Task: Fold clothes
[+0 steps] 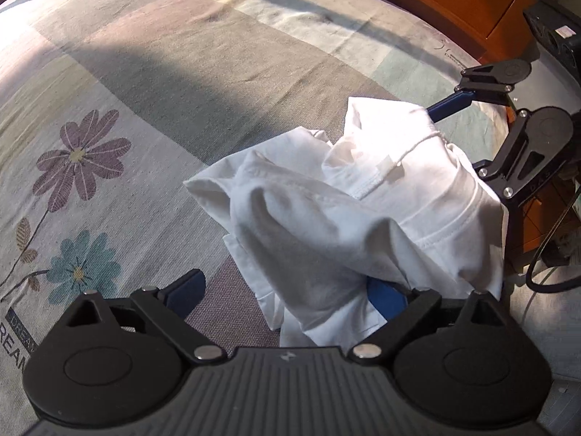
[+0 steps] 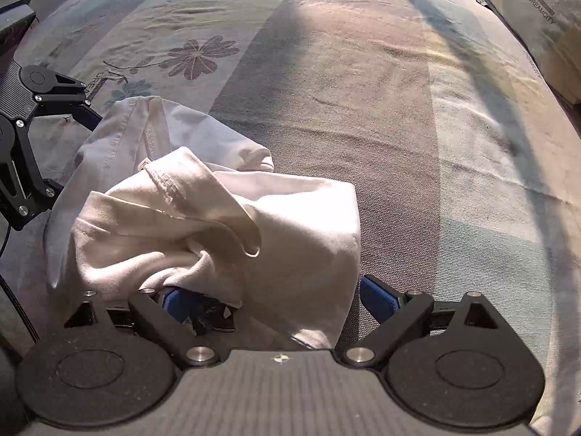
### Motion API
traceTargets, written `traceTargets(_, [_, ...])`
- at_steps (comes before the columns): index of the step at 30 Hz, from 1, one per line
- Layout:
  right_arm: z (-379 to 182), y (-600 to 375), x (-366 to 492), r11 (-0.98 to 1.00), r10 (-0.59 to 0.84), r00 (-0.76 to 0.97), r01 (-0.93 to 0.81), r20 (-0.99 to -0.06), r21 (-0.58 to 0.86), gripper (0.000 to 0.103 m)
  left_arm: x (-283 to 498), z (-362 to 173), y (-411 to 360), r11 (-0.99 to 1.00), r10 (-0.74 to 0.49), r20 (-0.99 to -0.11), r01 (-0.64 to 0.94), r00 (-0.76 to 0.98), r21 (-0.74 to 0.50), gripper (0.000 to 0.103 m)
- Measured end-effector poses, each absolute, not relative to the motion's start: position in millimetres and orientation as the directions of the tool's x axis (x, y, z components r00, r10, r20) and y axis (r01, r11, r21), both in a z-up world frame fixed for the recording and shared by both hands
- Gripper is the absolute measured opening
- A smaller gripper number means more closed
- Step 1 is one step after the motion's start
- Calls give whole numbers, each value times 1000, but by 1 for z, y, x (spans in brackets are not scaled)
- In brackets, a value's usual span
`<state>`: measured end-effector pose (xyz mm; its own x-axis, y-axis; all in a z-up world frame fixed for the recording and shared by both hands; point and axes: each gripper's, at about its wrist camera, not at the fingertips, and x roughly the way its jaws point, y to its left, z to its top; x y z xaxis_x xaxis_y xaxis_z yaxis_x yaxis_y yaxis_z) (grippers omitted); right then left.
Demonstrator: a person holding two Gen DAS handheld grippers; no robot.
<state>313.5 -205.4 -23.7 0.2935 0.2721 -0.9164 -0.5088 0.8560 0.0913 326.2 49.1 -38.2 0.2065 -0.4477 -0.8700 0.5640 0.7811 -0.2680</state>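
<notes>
A crumpled white garment (image 1: 366, 207) lies bunched on the flower-print bed sheet (image 1: 152, 116); it also shows in the right wrist view (image 2: 203, 218). My left gripper (image 1: 287, 294) is open, its blue fingers (image 1: 187, 290) spread wide, and the cloth drapes over the right finger. My right gripper (image 2: 277, 298) is open too, its blue fingers (image 2: 377, 296) wide apart with the cloth lying between them and over the left one. Each gripper shows in the other's view, the right (image 1: 508, 116) and the left (image 2: 32, 116), at opposite sides of the garment.
A wooden cabinet (image 1: 472, 3) stands past the bed's far right edge, with a black cable (image 1: 544, 254) near it. A pillow (image 2: 537, 18) lies at the far right of the bed. Open sheet stretches beyond the garment.
</notes>
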Motion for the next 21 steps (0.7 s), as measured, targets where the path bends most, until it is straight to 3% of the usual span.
traceTargets(5, [-9,-184,328,815,370,302,-560,-878,151,97,336,-18,56,790,-531,-811,490,247,-368,95])
traceTargets(11, [8,-158,364,759,396,368,-647,-841,74,97,377,-1,60,831,-494,-789,466,364,-305,95])
traceTargets(21, [24,-146,465,771,401,542,-635,-739,-47,97,466,22,66,905,-383,-742,385,550,-182,95])
